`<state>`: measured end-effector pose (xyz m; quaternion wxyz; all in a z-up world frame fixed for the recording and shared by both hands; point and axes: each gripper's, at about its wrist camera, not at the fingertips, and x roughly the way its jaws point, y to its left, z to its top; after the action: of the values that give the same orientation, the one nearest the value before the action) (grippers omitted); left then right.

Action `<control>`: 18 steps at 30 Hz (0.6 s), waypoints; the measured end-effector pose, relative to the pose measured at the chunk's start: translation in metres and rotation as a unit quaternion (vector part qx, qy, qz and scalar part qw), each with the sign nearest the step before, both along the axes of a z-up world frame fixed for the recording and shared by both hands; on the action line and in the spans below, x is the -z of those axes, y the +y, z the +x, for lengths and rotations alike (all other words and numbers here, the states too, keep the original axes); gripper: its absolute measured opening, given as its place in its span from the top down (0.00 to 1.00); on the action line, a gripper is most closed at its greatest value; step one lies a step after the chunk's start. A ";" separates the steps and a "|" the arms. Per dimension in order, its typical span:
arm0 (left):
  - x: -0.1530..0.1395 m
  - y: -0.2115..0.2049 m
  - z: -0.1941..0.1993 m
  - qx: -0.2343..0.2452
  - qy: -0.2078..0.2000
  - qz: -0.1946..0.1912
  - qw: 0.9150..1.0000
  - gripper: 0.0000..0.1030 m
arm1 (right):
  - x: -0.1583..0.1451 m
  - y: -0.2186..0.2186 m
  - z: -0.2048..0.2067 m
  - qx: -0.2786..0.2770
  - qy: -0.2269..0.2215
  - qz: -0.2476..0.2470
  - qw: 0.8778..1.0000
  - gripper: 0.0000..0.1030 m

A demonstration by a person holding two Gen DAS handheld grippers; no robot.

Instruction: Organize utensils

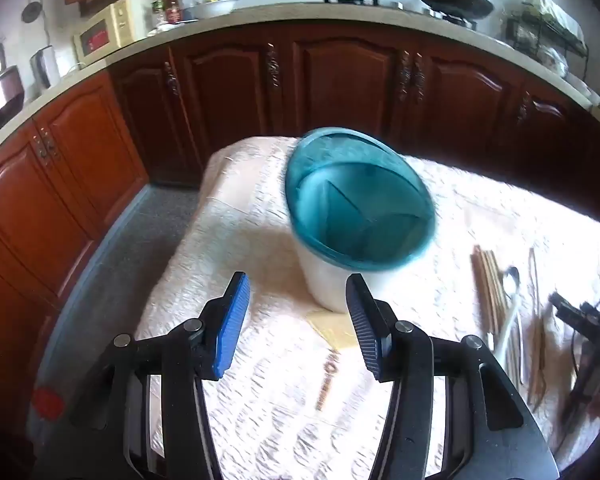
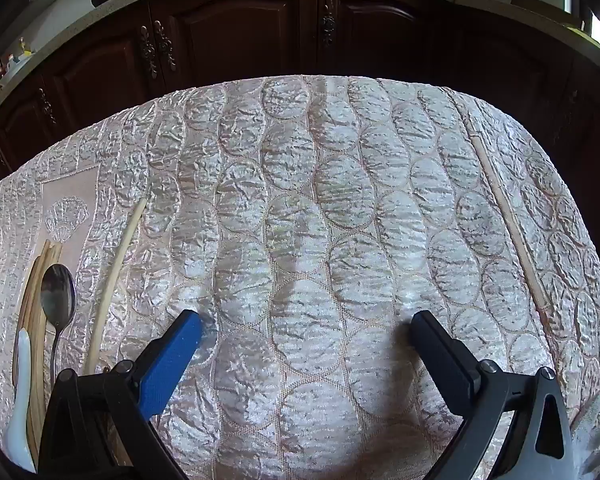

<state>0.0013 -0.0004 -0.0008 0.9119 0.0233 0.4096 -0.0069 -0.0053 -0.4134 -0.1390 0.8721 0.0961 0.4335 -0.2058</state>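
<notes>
The left gripper (image 1: 298,322) hung with jaws spread and empty before a white utensil holder (image 1: 358,224) with a teal divided rim, standing on the quilt-covered counter (image 2: 300,200). The right gripper (image 2: 306,330), jaws wide and empty, hovered beside a steel spoon (image 2: 58,300), wooden chopsticks (image 2: 36,320) and a white ceramic spoon (image 2: 20,408). Sorting appeared barely begun; next, seemingly, a careful pinch on one slim utensil.

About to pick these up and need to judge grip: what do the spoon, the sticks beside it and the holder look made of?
Spoon: looks like polished metal, with a grey bowl that mirrors the light.
Sticks: probably wood or bamboo, tan, matte and straight-edged.
Holder: seemingly plastic, with a glossy translucent teal rim and dividers over an opaque white body; motion blur leaves this open.
</notes>
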 end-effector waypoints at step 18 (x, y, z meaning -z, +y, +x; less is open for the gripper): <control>-0.027 -0.063 -0.038 0.066 -0.003 -0.001 0.998 0.52 | -0.069 0.042 -0.044 -0.012 0.002 0.012 1.000 0.04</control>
<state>-0.0368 -0.0633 0.0265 0.9107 0.0492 0.4045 -0.0670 -0.0496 -0.3711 -0.0702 0.8723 0.1011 0.4389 -0.1905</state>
